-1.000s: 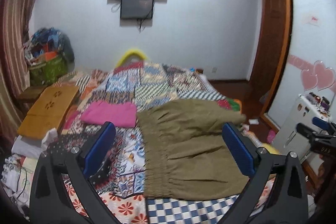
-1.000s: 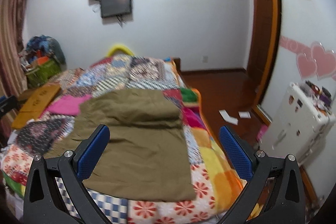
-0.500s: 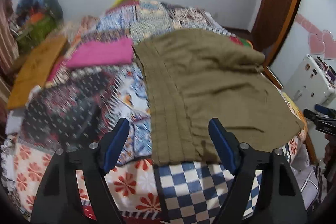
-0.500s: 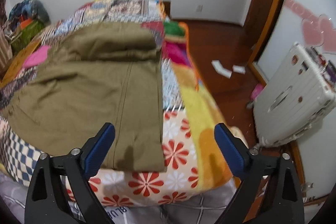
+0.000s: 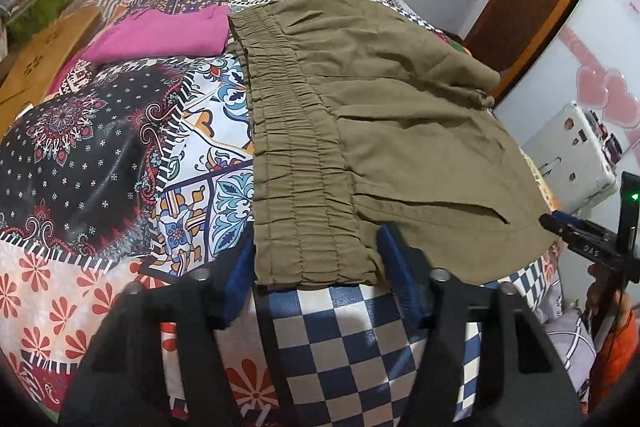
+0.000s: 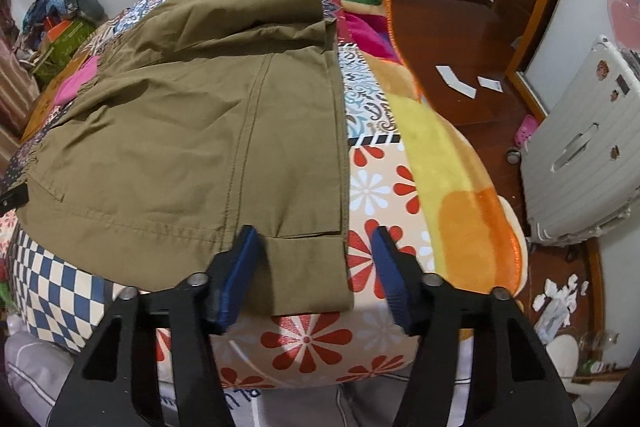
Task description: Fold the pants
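Observation:
Olive-green pants [image 5: 380,131] lie flat across the near end of a patchwork-covered bed [image 5: 120,163], folded lengthwise, with the elastic waistband [image 5: 296,163] on the left and the leg hems [image 6: 308,267] on the right. My left gripper [image 5: 316,267] is open, with its blue fingers on either side of the waistband's near corner. My right gripper [image 6: 316,267] is open, straddling the near hem corner of the pants [image 6: 200,131]. The right gripper's tip also shows in the left wrist view [image 5: 560,223].
A folded pink garment [image 5: 160,35] lies beyond the waistband. A wooden lap table [image 5: 36,63] sits at the bed's left. A white suitcase [image 6: 580,155] stands on the wooden floor to the right. Paper scraps [image 6: 456,81] lie on the floor.
Both grippers have come down and forward from a raised view of the room to the near edge of the pants. Their jaws have narrowed around the waistband corner and the hem corner.

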A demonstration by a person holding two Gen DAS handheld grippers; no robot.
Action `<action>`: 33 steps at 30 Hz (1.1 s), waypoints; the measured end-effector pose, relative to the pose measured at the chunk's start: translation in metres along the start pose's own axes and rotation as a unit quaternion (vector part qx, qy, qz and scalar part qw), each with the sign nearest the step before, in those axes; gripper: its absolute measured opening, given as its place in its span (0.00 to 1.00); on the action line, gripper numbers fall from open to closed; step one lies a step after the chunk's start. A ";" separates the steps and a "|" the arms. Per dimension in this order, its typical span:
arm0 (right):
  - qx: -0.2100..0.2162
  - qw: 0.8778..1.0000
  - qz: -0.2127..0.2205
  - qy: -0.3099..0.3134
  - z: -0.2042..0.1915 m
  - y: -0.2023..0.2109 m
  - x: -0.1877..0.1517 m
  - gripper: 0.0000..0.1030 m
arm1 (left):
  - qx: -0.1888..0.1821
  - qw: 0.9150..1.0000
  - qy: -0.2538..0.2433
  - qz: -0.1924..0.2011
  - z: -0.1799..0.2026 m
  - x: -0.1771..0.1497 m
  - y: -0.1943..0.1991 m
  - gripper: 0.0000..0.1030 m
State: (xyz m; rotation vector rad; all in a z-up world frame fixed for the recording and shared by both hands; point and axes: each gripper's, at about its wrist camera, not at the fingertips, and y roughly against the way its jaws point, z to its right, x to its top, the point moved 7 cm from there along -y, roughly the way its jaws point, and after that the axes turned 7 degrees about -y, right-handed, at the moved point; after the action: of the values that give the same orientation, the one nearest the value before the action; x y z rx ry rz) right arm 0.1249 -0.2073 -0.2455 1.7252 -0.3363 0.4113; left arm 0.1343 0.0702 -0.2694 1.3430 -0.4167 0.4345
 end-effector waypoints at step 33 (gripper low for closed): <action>0.007 0.998 0.066 0.013 -0.005 0.028 0.075 0.48 | 0.105 0.992 -0.043 0.063 -0.027 0.050 0.055 0.69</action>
State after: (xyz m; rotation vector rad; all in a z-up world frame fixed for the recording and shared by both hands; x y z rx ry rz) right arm 0.1786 -0.2077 -0.1861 1.7156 -0.4307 0.5324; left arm 0.1489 0.1098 -0.2017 1.5486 -0.5407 0.5367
